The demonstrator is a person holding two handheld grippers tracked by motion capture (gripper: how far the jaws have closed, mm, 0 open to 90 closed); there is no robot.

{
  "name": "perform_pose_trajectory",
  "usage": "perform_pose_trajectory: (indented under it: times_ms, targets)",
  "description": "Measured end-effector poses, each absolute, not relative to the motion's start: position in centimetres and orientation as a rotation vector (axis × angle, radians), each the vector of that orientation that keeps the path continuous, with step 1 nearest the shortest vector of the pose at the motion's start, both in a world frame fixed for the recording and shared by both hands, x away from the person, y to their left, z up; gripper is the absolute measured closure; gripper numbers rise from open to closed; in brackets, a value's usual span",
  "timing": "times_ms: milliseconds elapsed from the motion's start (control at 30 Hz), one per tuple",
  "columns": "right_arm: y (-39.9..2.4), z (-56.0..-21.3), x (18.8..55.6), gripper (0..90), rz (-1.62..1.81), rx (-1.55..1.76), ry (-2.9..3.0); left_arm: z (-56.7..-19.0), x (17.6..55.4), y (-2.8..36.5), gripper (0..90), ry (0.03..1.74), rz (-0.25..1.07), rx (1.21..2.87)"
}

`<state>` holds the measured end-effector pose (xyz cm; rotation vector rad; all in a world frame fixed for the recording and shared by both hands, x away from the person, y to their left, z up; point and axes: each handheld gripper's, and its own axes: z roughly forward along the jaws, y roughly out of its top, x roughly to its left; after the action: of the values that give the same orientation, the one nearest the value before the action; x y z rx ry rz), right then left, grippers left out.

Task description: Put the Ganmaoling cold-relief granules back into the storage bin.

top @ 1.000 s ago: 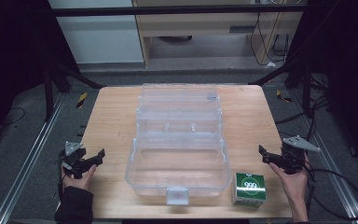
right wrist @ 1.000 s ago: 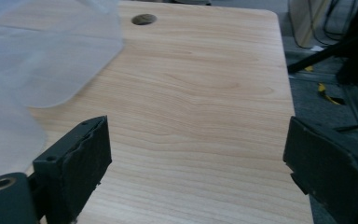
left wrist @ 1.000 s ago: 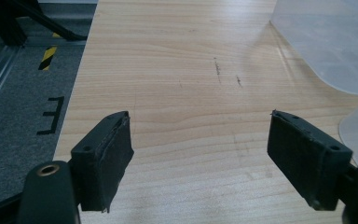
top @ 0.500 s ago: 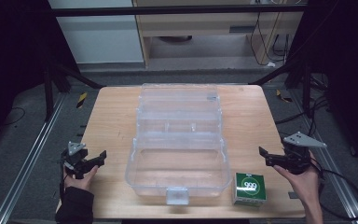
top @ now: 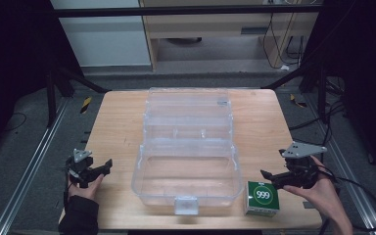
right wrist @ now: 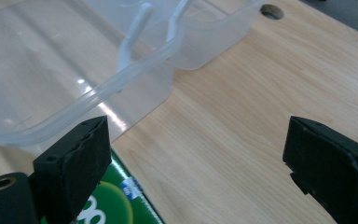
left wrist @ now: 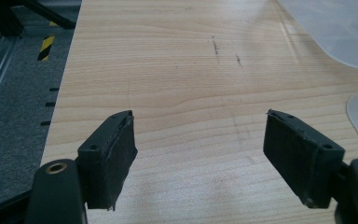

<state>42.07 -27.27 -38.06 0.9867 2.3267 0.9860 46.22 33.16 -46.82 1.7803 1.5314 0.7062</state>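
At the near edge of a light wooden table [top: 117,132], a person's left hand [top: 83,186] holds the left gripper [top: 98,170] low over the boards, its jaws spread wide with bare wood grain between them and nothing held. Across the table the right hand [top: 323,196] holds the right gripper [top: 274,175], jaws likewise wide apart and empty, just beside a small green box [top: 262,197] marked "999" that sits near the table's front right corner. In the right gripper view that green box [right wrist: 116,205] lies under the left-hand jaw, close against the wall of a clear plastic case [right wrist: 74,70].

The clear plastic case [top: 186,161] lies open in the middle of the table, its deep tray toward the person with a latch tab at the front edge, its lid folded back toward the far side. Faint scuff marks [left wrist: 223,49] show on the wood in the left gripper view, with a corner of the case at the right edge.

The table stands on dark grey carpet [top: 19,147], flanked by metal floor rails [top: 29,161] and black frame legs [top: 54,88]. Yellow-and-black hazard tape [top: 85,104] marks the floor at the left. Beyond, a pale cabinet [top: 103,39] and a wooden bench [top: 210,29] stand against the far side, with cables [top: 284,44] trailing at the right.
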Motion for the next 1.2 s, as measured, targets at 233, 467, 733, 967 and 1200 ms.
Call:
perform_pose_trajectory:
  times_ms: [233,467,733,967,1200]
  targets:
    - [-26.2,-38.3,41.6,5.7,0.924,0.914,2.437,-46.9,46.2,33.1,24.5,1.526,0.707,1.794]
    - [-25.8,-38.8,41.3,5.2,0.892,0.874,2.51,-46.9,46.2,33.0,24.4,1.525,0.71,1.8]
    - [-25.2,-39.5,40.9,4.3,0.843,0.821,2.606,-47.0,46.3,33.0,24.4,1.522,0.708,1.81]
    - [-24.8,-40.0,40.7,3.7,0.809,0.776,2.671,-47.0,46.3,33.0,24.4,1.522,0.707,1.816]
    - [-24.4,-40.1,40.6,2.6,0.766,0.707,2.731,-46.9,46.3,33.0,24.4,1.522,0.711,1.817]
